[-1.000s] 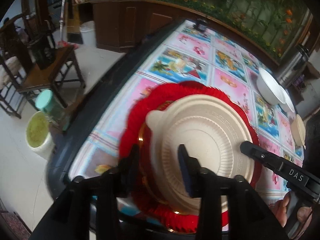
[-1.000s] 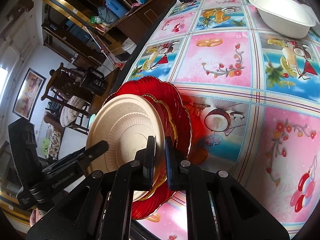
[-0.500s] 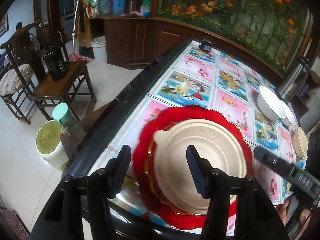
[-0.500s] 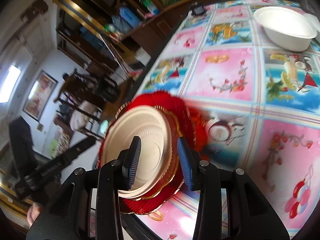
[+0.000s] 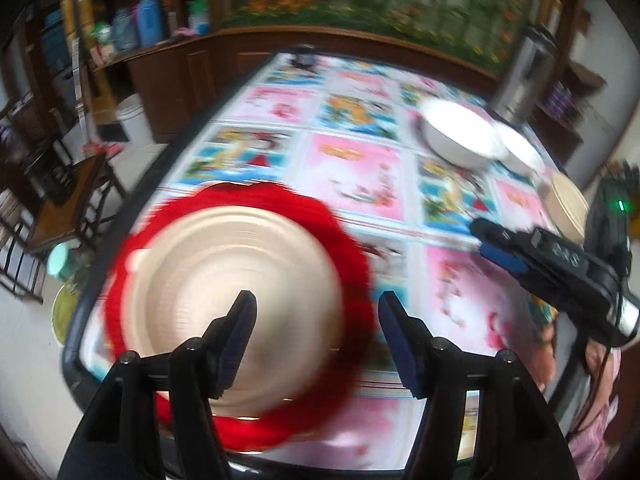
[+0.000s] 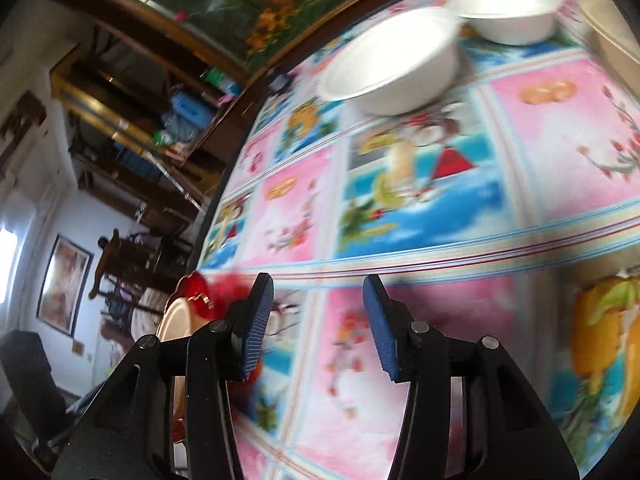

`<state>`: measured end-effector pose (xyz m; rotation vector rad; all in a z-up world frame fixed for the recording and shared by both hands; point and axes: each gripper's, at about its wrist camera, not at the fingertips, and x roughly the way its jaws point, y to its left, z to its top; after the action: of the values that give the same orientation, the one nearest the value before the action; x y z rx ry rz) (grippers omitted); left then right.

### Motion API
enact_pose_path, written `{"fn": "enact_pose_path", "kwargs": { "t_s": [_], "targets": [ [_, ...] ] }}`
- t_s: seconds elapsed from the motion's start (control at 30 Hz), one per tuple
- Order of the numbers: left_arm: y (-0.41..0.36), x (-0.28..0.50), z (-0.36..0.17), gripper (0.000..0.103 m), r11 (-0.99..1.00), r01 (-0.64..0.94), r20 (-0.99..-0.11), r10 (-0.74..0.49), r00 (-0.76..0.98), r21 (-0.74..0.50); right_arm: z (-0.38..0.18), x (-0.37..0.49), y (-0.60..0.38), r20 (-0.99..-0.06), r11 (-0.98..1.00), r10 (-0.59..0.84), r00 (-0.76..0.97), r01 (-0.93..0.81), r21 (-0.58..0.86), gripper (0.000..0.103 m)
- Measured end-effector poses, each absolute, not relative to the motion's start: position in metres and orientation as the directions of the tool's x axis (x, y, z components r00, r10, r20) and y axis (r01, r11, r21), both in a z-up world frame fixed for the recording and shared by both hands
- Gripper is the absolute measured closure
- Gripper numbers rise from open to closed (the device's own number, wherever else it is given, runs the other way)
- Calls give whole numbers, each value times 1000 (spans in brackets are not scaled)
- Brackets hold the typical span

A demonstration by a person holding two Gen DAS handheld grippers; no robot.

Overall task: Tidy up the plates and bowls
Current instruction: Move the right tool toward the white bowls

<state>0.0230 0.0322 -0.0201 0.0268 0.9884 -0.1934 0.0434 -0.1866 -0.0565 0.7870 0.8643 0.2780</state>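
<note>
A beige plate (image 5: pixel 236 304) lies on a red scalloped plate (image 5: pixel 280 208) at the table's near left corner. My left gripper (image 5: pixel 316 304) hovers over their right side, its jaws opening, its pads touching nothing. My right gripper (image 6: pixel 318 292) is over bare tablecloth to the right of the stack, jaws opening with nothing between them; the left wrist view shows the right gripper (image 5: pixel 486 240) at the right. The red plate (image 6: pixel 198 286) and the beige plate (image 6: pixel 176 320) peek out behind its left finger. Two white bowls (image 6: pixel 394 66) (image 6: pixel 512 12) stand at the far side.
A beige bowl (image 5: pixel 566 208) sits by the right table edge, past the white bowls (image 5: pixel 460 136). A steel flask (image 5: pixel 520 72) stands behind them, and a small black object (image 5: pixel 304 54) at the far edge. Beyond the left table edge are a wooden chair (image 5: pixel 68 208) and a bucket (image 5: pixel 64 312).
The right gripper was shut on the plates' rim; it has let go, opened and swung right toward the bowls. The left gripper opened wider and shifted right, off the beige plate's rim.
</note>
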Motion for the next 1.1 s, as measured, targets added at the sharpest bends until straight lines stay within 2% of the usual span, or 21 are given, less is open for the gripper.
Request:
{"fn": "enact_pose_path", "kwargs": {
  "t_s": [0.07,0.2,0.23,0.27,0.43,0.63,0.8,0.93,1.1],
  "targets": [
    [12,21,-26,39,975,214,-843,-162,513,-58,-59,43,-197,-572,683,513,640,99,724,56],
    [-27,20,-39,30,960,279,-865,-160,476,-24,-58,37,-212,-565,675,507,651,108,730,56],
    [-33,20,-42,23,962,274,-867,-132,480,5,-58,36,-218,-563,669,506,654,114,734,56],
    [-40,19,-43,22,962,270,-867,-109,486,30,-60,35,-223,-560,663,507,656,119,739,56],
    [-61,19,-40,22,950,298,-860,-73,506,95,-61,24,-253,-543,628,495,678,152,763,56],
    [-73,19,-20,22,948,277,-804,-41,593,156,-63,19,-276,-517,583,493,699,176,793,56],
    [-93,27,-21,22,941,329,-801,-132,584,85,-68,18,-281,-513,549,514,688,196,813,56],
    [-115,38,-45,22,927,374,-829,-195,524,18,-65,17,-281,-506,548,501,702,196,814,56],
    [-119,54,-78,22,932,362,-869,-200,453,-26,-68,14,-296,-515,541,478,712,223,811,56]
  ]
}}
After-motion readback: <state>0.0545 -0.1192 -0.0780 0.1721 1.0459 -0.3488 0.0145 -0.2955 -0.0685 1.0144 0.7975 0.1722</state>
